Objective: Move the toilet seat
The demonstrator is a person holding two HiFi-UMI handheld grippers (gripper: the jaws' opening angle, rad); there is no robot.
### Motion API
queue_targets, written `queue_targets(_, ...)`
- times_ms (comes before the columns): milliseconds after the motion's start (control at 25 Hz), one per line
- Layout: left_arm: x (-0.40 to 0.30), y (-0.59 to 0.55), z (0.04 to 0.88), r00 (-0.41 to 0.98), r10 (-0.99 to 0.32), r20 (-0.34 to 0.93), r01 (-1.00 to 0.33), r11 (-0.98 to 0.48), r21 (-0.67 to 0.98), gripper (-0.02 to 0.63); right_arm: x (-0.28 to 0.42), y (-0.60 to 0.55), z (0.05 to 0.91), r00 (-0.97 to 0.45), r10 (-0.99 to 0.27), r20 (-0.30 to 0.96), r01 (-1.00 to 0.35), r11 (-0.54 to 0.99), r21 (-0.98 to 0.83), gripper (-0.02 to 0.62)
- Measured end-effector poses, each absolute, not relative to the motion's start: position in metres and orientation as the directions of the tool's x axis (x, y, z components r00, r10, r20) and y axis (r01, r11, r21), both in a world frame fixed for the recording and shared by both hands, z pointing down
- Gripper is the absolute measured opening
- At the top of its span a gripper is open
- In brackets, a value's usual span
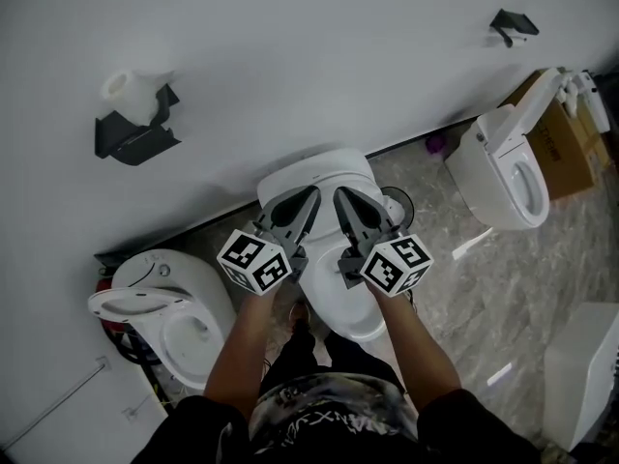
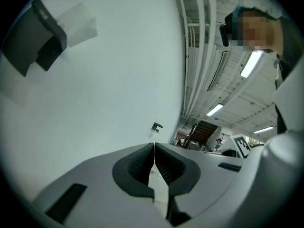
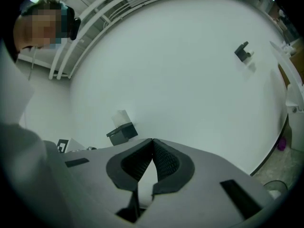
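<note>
White oval plastic toilet seat sits by the white wall, just under both grippers. The left gripper and right gripper have their jaws squeezed together, not clearly holding anything. I think the move is not finished.

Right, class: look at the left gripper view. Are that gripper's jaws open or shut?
Shut. The left gripper has its two dark pads meeting at their tips, with no gap between them there.
</note>
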State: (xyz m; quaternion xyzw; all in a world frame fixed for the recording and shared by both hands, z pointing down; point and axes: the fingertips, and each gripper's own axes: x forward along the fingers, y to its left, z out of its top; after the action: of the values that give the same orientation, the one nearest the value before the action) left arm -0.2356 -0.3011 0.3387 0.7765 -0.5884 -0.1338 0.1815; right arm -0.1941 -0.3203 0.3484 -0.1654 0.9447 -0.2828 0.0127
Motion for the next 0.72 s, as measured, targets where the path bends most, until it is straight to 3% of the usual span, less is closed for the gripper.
queue_targets(440, -0.207, -0.272, 0.248, 0.343, -0.939, -0.029, -0.905, -0.339, 0.257, 0.025, -0.163, -0.285, 0.26, -0.951, -0.303, 0.06, -0.309, 0.935, -0.175, 0.005)
queue_targets(720, -0.177, -0.25, 0.209, 0.414, -0.91, -0.017, -0.902, -0.413, 0.123, 0.025, -0.146, -0.26, 0.215, -0.952, -0.302, 0.049, -0.304, 0.95, -0.064, 0.005)
